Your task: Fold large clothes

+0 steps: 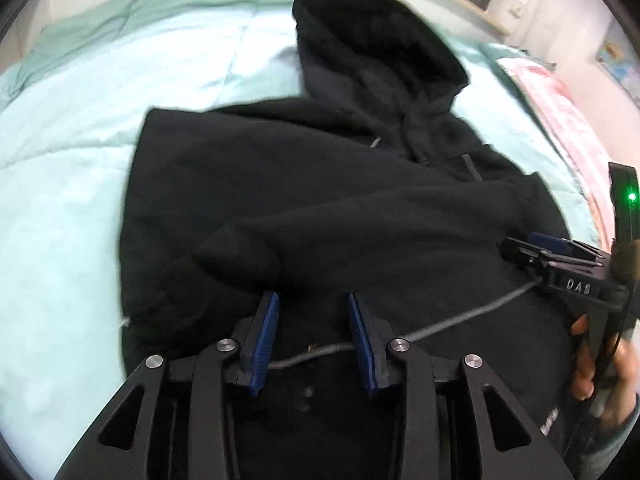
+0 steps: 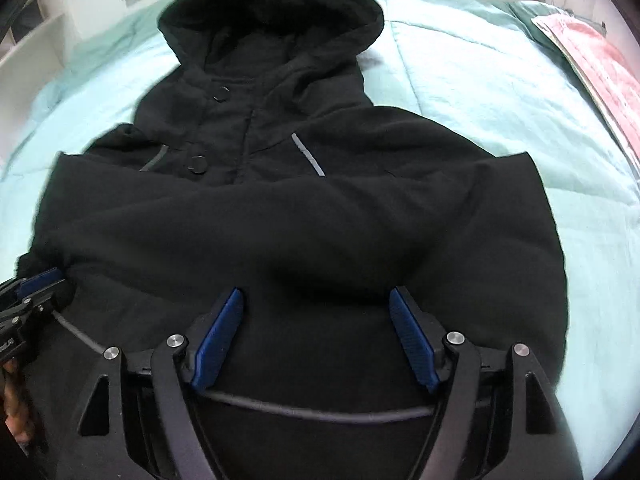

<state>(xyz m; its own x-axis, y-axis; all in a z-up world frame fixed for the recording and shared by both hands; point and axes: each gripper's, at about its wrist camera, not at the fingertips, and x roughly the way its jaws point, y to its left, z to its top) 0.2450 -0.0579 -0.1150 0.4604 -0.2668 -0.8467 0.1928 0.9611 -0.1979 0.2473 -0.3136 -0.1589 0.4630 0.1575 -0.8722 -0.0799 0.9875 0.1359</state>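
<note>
A black hooded jacket (image 1: 320, 200) lies front up on a mint-green quilt (image 1: 60, 184), hood away from me. A sleeve is folded across its chest, and its cuff (image 1: 224, 256) lies just ahead of my left gripper (image 1: 314, 300). That gripper hovers over the lower body of the jacket, open, with only cloth and a grey reflective strip (image 1: 460, 322) beneath it. In the right wrist view the jacket (image 2: 320, 220) shows two snap buttons and a hood (image 2: 272, 4). My right gripper (image 2: 316, 292) stands wide open above the lower part, nothing pinched. Each gripper shows at the edge of the other's view.
A pink patterned cloth (image 2: 596, 68) lies on the bed's right side. A window sill (image 1: 476, 8) and a wall run behind the bed, with white shelving (image 2: 28, 48) at the far left. A person's hand (image 1: 600, 368) holds the right gripper's handle.
</note>
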